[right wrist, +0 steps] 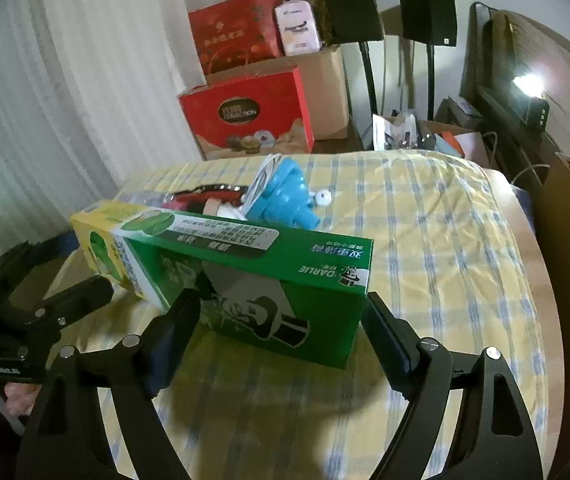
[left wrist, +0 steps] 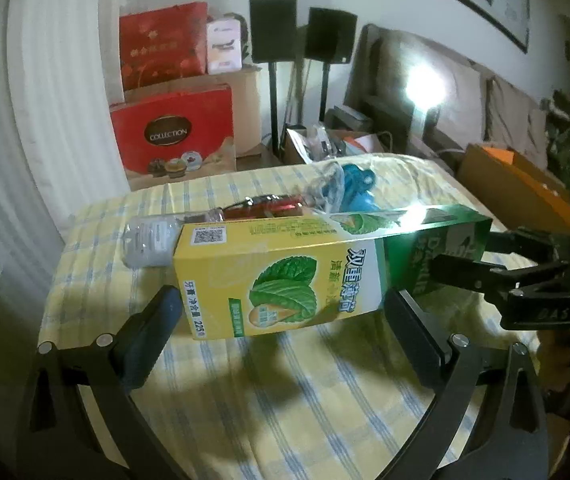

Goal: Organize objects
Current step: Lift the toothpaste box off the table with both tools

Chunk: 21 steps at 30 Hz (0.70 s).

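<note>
The left tongs (left wrist: 283, 298) stand wide, one finger at the yellow end of the toothpaste box (left wrist: 285, 272) and the other over its front face where yellow turns to green. Whether the pads press or only frame it, I cannot tell. The right tongs (right wrist: 281, 298) are also spread wide. One finger is at the green end of the box and the other crosses its long face, and here too it is unclear whether they grip. The box sits between both pairs, lengthwise across the near part of the tabletop (left wrist: 285, 400). It is tilted, with a dark shadow beneath it, so it looks raised rather than flat.

The box is probably light, thin glossy card with a tube inside. It should be stiff along its edges, give in the middle of the broad faces, and be slick under the pads. The safest hold is likely across the narrow sides near an end, where the folds stiffen it. With a grip at one end only, the long box may swing.

Beyond it, at about 12 o'clock, lie a red thing (left wrist: 269, 206) and a blue toy (left wrist: 359, 192). A grey packet (left wrist: 147, 244) lies at 10 o'clock, just beside the yellow end.
</note>
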Each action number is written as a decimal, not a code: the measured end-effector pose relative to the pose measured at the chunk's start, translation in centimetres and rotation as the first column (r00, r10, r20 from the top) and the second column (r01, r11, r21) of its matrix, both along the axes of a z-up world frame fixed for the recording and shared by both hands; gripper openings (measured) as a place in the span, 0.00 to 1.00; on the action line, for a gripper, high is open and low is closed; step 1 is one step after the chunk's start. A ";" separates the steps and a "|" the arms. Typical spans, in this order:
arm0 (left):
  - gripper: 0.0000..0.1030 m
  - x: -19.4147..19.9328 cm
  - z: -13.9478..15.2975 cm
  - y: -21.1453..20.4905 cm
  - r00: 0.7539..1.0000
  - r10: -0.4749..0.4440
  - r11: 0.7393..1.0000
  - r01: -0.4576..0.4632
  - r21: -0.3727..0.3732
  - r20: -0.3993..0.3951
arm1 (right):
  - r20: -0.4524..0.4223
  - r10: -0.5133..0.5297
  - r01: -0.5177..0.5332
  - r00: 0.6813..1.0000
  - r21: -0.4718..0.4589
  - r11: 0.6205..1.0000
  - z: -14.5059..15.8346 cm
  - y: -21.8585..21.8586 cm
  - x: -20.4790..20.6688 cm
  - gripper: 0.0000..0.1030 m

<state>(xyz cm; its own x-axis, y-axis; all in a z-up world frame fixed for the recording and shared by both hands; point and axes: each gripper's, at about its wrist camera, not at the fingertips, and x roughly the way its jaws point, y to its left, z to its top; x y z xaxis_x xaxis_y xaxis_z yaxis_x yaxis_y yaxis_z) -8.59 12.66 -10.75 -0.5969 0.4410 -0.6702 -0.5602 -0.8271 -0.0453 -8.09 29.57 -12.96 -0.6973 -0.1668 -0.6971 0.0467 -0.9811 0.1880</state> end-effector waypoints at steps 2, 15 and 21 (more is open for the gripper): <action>0.98 1.2 0.0 0.0 1.000 -0.011 1.000 0.011 0.007 0.003 | 0.008 0.004 -0.004 1.000 0.014 1.000 0.0 0.0 1.0 0.82; 0.97 3.9 -1.3 0.9 0.994 -0.069 0.998 0.067 0.017 0.084 | 0.006 -0.025 0.026 1.000 -0.085 0.996 -0.7 3.3 4.3 0.78; 0.97 3.3 -1.5 0.2 0.999 -0.038 0.999 0.037 0.011 0.027 | -0.021 -0.013 0.011 1.000 -0.093 0.996 -0.6 3.5 4.4 0.80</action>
